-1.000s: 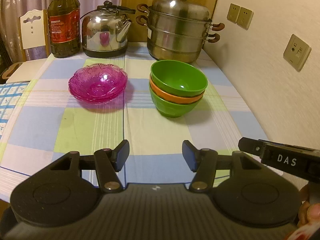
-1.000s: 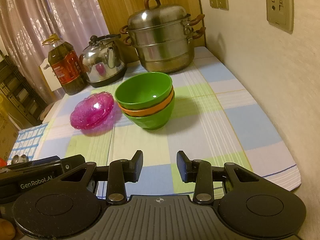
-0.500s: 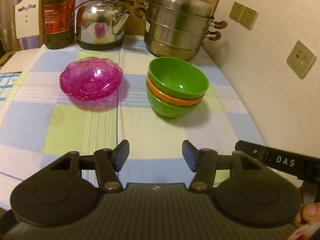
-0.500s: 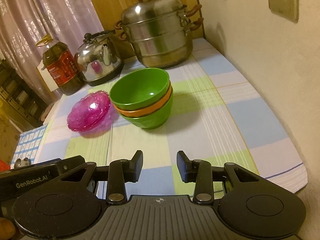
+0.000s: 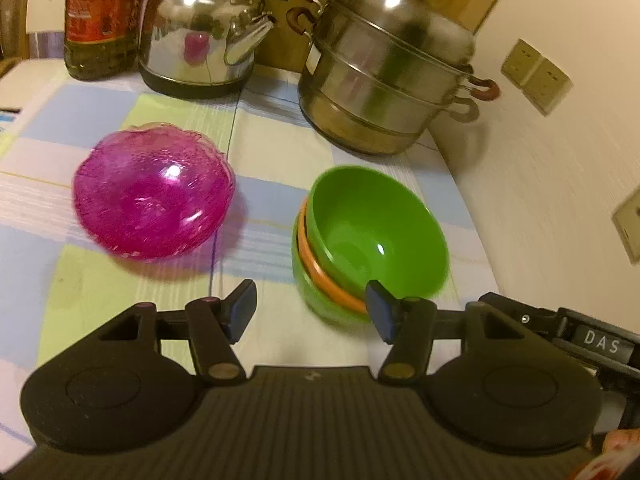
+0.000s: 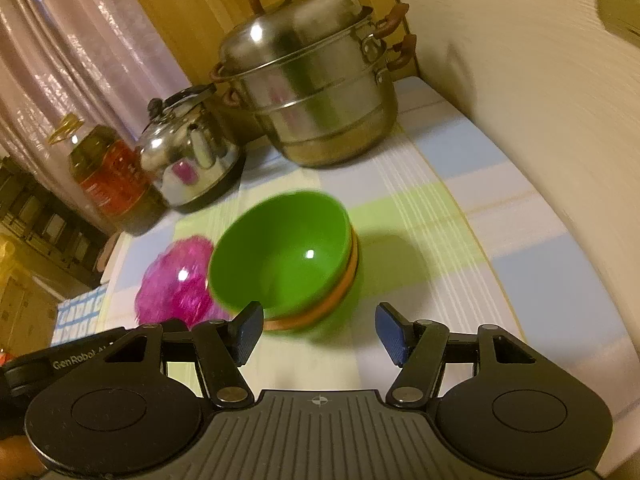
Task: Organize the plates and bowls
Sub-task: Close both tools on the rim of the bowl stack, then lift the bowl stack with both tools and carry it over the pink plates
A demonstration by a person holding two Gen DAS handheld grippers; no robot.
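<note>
Right hand-held gripper jaws just widened, nothing between, near the nested bowl stack for a likely rim grab | left hand-held gripper apart, empty, beside it | smooth green-orange-green plastic bowls and scalloped pink glass dish sit apart on the desk's checked cloth | steel steamer behind.

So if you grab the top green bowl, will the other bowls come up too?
Maybe. The top green bowl sits nested deep in the orange bowl, so they could stick together. It looks like smooth plastic, probably light and a bit slippery. The stack leans slightly, so a push might tip it.
</note>
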